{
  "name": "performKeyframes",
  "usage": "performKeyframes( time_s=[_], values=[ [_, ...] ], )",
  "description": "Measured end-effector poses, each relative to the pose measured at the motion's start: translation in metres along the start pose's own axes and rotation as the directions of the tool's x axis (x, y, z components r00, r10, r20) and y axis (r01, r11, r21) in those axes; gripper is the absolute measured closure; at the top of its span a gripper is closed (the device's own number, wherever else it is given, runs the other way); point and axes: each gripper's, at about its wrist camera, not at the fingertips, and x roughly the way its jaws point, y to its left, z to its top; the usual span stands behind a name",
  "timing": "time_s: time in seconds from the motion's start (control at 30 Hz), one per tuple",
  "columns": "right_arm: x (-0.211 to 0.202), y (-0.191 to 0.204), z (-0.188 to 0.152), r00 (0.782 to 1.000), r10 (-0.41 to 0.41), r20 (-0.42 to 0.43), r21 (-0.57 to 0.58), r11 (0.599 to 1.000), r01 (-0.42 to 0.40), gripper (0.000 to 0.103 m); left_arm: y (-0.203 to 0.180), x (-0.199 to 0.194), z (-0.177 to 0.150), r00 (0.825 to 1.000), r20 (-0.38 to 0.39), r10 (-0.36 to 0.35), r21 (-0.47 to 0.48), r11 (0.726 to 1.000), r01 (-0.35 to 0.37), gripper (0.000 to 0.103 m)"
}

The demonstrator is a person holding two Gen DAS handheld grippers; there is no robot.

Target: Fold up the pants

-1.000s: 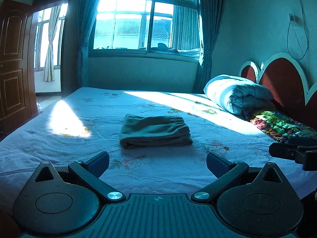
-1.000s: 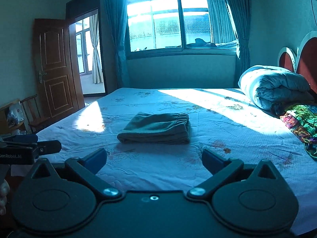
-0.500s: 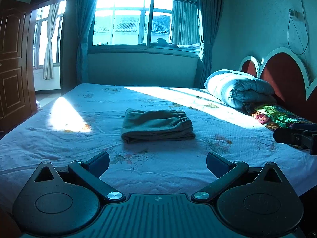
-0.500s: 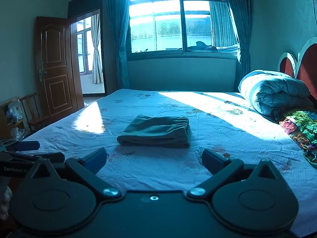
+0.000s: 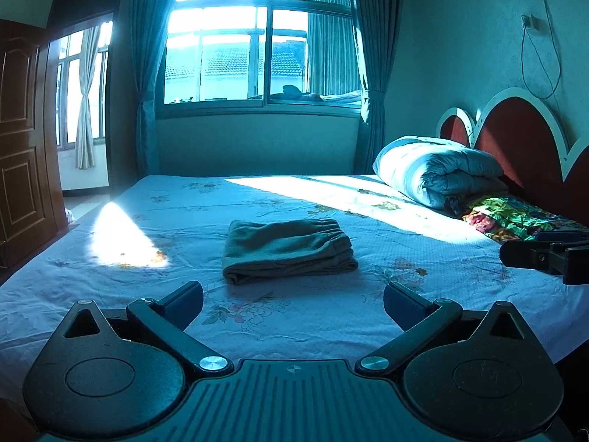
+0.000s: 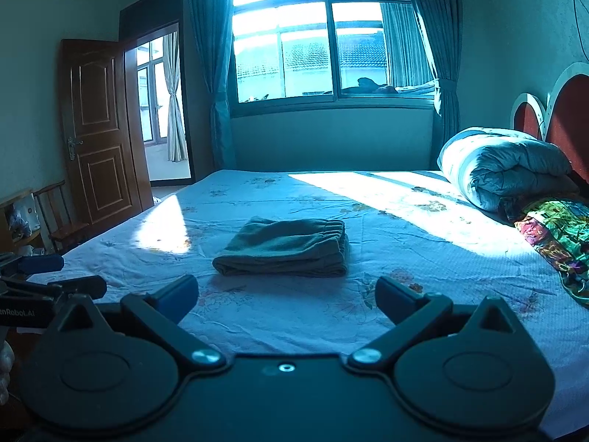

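Grey-green pants (image 5: 289,248) lie folded in a compact rectangle on the middle of the bed, elastic waistband at the far right; they also show in the right wrist view (image 6: 285,248). My left gripper (image 5: 293,304) is open and empty, held back from the pants above the bed's near edge. My right gripper (image 6: 286,300) is open and empty, also short of the pants. Each gripper shows at the edge of the other's view, the right one (image 5: 545,256) and the left one (image 6: 48,287).
The bed (image 5: 331,316) has a pale floral sheet. A rolled duvet (image 5: 438,169) and a colourful blanket (image 5: 515,217) lie by the red headboard at right. A brown door (image 6: 97,140) and a chair (image 6: 62,217) stand at left. A window is behind.
Both grippers have drawn back and tilted up slightly, so the pants sit a little farther and lower in view. The pants have not moved. Both jaws stay open.
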Motion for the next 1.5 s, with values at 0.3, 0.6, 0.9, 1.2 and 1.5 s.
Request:
performKeyframes(
  time_s=[0.3, 0.6, 0.9, 1.2, 1.5],
  values=[
    [-0.0011, 0.0018, 0.0015, 1.000, -0.005, 0.008, -0.005, 1.000, 0.005, 0.006, -0.0024, -0.0010, -0.0010, 1.000, -0.004, -0.015, 0.006, 1.000, 0.015, 0.000],
    [-0.0012, 0.0039, 0.0012, 1.000, -0.002, 0.006, -0.012, 1.000, 0.002, 0.006, 0.0000, -0.0014, -0.0007, 1.000, 0.000, -0.018, 0.001, 1.000, 0.018, 0.000],
    [-0.0030, 0.0031, 0.0033, 1.000, -0.002, 0.014, -0.011, 1.000, 0.002, 0.006, -0.0004, -0.0020, -0.0015, 1.000, 0.005, -0.020, 0.002, 1.000, 0.020, 0.000],
    [-0.0021, 0.0034, 0.0034, 1.000, 0.000, 0.010, -0.014, 1.000, 0.000, 0.006, -0.0005, -0.0004, -0.0014, 1.000, 0.007, -0.017, 0.006, 1.000, 0.017, 0.000],
    [-0.0016, 0.0031, 0.0032, 1.000, 0.001, 0.013, -0.017, 1.000, -0.001, 0.006, -0.0013, 0.0005, -0.0017, 1.000, 0.007, -0.020, 0.014, 1.000, 0.020, 0.000]
  ],
)
